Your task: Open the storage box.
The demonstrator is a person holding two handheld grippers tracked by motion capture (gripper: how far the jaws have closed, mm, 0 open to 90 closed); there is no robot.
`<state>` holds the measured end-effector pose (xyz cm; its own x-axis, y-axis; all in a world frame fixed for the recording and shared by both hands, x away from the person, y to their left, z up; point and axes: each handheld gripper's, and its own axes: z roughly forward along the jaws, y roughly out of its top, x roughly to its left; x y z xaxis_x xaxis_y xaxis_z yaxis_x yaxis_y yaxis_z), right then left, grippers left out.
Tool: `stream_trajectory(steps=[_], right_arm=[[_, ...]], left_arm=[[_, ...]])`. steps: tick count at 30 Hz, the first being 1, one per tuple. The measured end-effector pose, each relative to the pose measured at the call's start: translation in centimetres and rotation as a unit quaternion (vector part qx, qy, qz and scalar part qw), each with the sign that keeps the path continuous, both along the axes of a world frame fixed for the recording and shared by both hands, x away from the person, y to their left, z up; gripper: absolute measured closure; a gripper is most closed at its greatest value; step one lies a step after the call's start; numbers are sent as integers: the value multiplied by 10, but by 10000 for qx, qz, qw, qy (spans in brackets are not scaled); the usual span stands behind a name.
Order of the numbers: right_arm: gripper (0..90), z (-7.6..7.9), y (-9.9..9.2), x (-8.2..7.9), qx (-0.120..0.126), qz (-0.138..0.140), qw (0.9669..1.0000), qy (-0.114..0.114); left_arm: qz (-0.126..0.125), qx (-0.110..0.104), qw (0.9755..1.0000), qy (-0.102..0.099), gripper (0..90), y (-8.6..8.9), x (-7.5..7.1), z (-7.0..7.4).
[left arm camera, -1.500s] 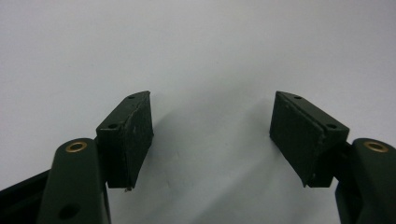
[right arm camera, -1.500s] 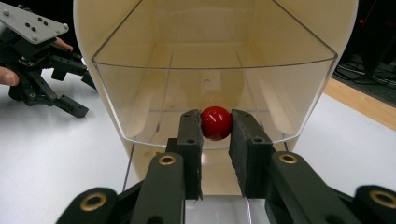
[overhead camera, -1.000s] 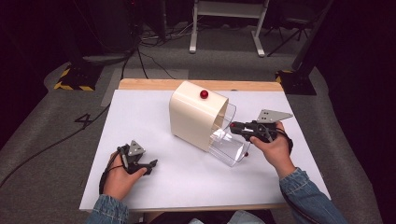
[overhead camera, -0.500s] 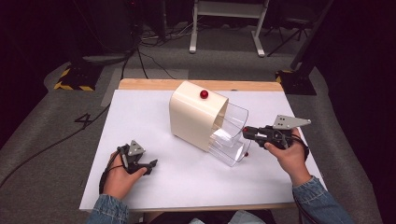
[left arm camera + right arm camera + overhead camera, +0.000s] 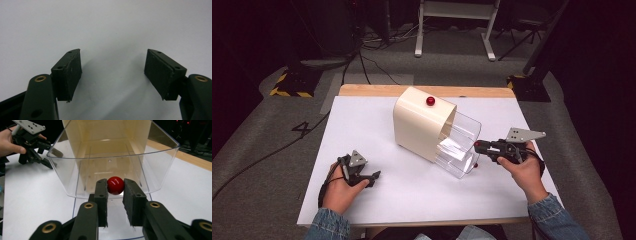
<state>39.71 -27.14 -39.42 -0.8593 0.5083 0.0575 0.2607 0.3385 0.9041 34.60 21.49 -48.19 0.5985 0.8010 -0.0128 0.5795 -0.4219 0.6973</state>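
The right gripper pinches the red knob on the clear drawer of the cream box — apparently mid-pull. Next: a straight, level draw. The left gripper rests spread on the table.

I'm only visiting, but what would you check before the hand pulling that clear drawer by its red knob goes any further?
1. Right gripper closed on the red knob: ok, both jaws press its sides.
2. Knob centred between the pads: ok.
3. Clear drawer partly out of the cream cabinet: ok.
4. Drawer level, not jammed: cannot tell.
5. Left gripper out of the way: ok, open, over bare table near the front edge.
6. Cabinet steadied against sliding: not ok, nothing holds it.
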Motion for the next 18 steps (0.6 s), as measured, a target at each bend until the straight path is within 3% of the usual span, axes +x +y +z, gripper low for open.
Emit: stream_trajectory(steps=[6, 12, 18], right_arm=[[630, -6, -3, 1, -186, -85, 9998, 61], [592, -8, -8, -2, -152, -138, 9998, 67], [546, -6, -17, -8, -255, -220, 9994, -46]], left_arm=[[-2, -3, 10000, 3, 301, 0, 0, 0], [-7, -4, 10000, 7, 301, 0, 0, 0], [-1, -14, 10000, 5, 301, 0, 0, 0]])
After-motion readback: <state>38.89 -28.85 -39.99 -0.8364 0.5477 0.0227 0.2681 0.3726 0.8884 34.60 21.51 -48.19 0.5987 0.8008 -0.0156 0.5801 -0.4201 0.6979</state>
